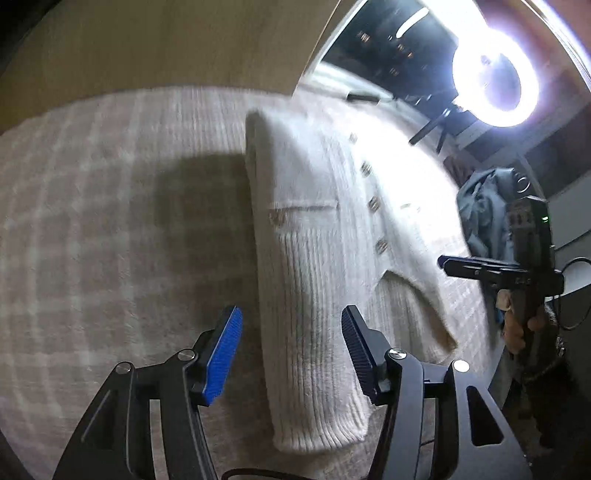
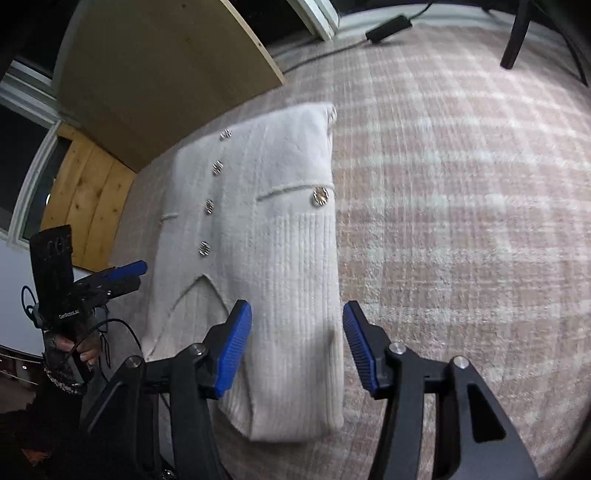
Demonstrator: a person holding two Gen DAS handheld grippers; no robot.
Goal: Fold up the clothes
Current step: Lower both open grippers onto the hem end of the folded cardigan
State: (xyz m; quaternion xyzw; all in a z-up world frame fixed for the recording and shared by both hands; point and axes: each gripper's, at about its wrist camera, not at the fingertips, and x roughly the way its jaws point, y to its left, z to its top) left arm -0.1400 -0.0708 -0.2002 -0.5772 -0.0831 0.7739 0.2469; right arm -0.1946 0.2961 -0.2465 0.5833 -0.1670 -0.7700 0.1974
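A white ribbed-knit cardigan (image 1: 325, 229) with a row of metal buttons lies folded into a long narrow shape on a pink-and-white checked rug (image 1: 92, 206). My left gripper (image 1: 291, 314) stands open over the cardigan's left edge near the ribbed hem, one blue pad over the rug and the other over the knit, and nothing is gripped. In the right wrist view, my right gripper (image 2: 297, 306) is open above the cardigan (image 2: 266, 206) at its right edge by the hem, also holding nothing. Each gripper shows in the other's view, held by a hand: the right gripper (image 1: 443, 263) and the left gripper (image 2: 139, 274).
A tan wooden panel (image 2: 159, 74) stands at the cardigan's far end. A bright ring light (image 1: 495, 77) on a stand glares at the upper right. A grey heap of cloth (image 1: 484, 206) lies beyond the cardigan. A black power adapter (image 2: 388, 27) with its cable and a dark chair leg (image 2: 515, 40) sit on the rug's far side.
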